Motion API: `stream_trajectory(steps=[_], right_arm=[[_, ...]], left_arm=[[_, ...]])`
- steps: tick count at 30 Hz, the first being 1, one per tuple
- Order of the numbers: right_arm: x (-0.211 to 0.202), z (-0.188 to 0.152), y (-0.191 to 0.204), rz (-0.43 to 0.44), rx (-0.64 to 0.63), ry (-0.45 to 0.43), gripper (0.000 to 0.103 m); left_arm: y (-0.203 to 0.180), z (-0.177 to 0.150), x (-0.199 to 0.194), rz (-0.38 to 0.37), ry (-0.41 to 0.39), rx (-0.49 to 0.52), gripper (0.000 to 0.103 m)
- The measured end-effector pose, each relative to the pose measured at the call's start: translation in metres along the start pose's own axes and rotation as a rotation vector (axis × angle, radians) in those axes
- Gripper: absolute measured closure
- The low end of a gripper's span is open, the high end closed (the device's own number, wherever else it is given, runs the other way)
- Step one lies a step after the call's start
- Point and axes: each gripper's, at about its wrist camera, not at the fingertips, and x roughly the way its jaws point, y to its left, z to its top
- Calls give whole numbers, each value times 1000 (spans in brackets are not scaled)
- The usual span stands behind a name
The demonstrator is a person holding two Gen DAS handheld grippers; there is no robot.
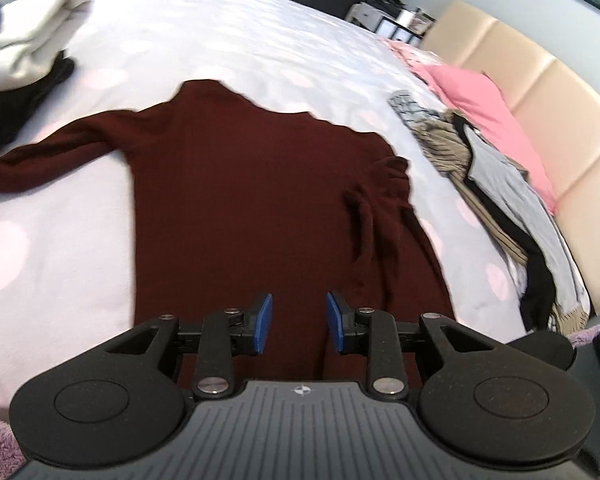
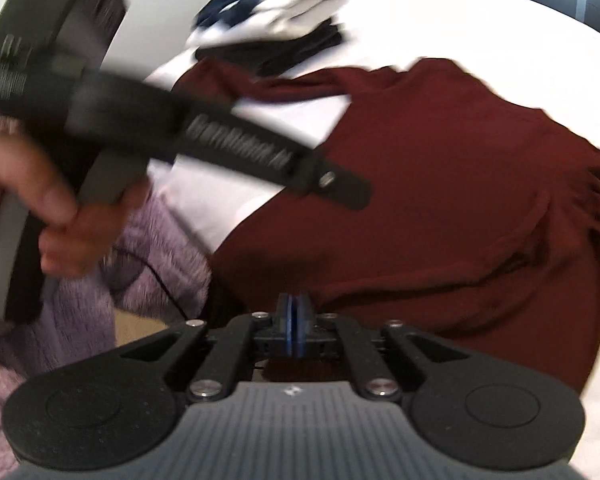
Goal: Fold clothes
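my left gripper (image 1: 299, 322) hangs over the lower part of the dark maroon long-sleeved top (image 1: 256, 208), its blue-padded fingers (image 1: 262, 323) standing apart with only maroon cloth showing in the gap. i cannot tell whether the pads touch the fabric.

the top lies spread flat on the bed with the pale lilac spotted cover (image 1: 228, 36). one sleeve (image 1: 40, 164) stretches out straight to the left in my left view, while the other sleeve is bunched and folded in over the body of the garment at the right, leaving wrinkles there.

my right gripper (image 2: 293, 330) sits at the near edge of the same top (image 2: 452, 200), and its blue fingers (image 2: 287, 328) are pressed together. whether any cloth is caught between them i cannot tell; the hem runs just beneath them and the view is blurred.

in the right view my left hand (image 2: 48, 216) grips the handle of the other tool, which crosses the frame as a smeared black bar above the top.

beyond the stretched sleeve lies a heap of cream, black and navy clothes (image 1: 28, 52). on the other side, near the beige padded headboard (image 1: 532, 92), a pink pillow (image 1: 488, 116) sits beside a pile of grey, striped and black garments (image 1: 496, 200). a fluffy purple fabric (image 2: 100, 280) shows at the near edge.
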Motion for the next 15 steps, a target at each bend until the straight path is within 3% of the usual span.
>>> stream_trajectory(steps=[2, 7, 11, 15], right_arm=[[2, -1, 3, 20, -21, 12, 65], [-2, -4, -17, 5, 51, 17, 65], [-5, -13, -50, -75, 172, 26, 65], [-5, -28, -77, -146, 276, 52, 65]], left_arm=[[8, -3, 1, 6, 11, -14, 76], [11, -10, 8, -20, 50, 16, 76], [0, -19, 15, -31, 81, 101, 76], [-11, -28, 31, -12, 137, 175, 68]])
